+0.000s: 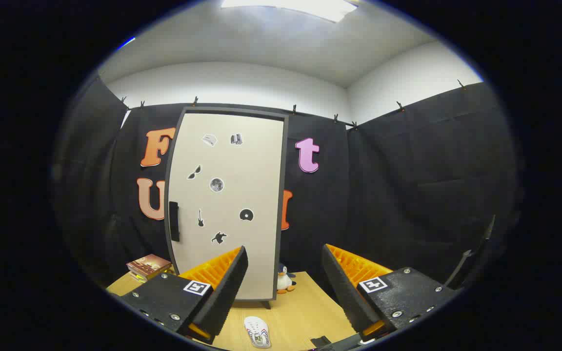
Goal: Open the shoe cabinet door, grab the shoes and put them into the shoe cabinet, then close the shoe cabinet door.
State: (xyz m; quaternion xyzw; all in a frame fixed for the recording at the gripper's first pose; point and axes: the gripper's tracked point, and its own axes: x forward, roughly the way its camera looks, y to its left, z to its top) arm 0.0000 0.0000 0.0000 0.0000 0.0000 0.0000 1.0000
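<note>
Your gripper point(285, 273) is spread wide, nothing between the fingers, both hanging above the wooden table point(310, 302). The shoe cabinet point(227, 204) stands dead ahead at 12 o'clock, upright, door shut, black handle point(174, 222) on its left edge at about 10 o'clock from the fingers. One white shoe point(257, 331) lies flat on the table between the fingers and below them, at 6 o'clock, well short of the cabinet's foot.

Risks, my read:
- Door looks like it hinges on the right, so it should swing out over the table toward you and toward the shoe. Pull too far and the door edge could sweep the shoe or the penguin toy point(285, 281) at the cabinet's right foot, 1 o'clock.
- The handle is slim and flat against the door. A shallow bite could slip off. An off-axis pull could drag or tip the whole cabinet, which stands on small feet.
- A stack of books point(148, 266) sits at 9 o'clock, just beside the cabinet's left side. Coming at the handle from the left, your left finger could clip it.

Room: open table between the fingers and cabinet front, clear air above it. Tight on the left by the books. Black cloth wall close behind and to the right at 3 o'clock. Table's left edge runs near the books, so don't shove anything that way.
</note>
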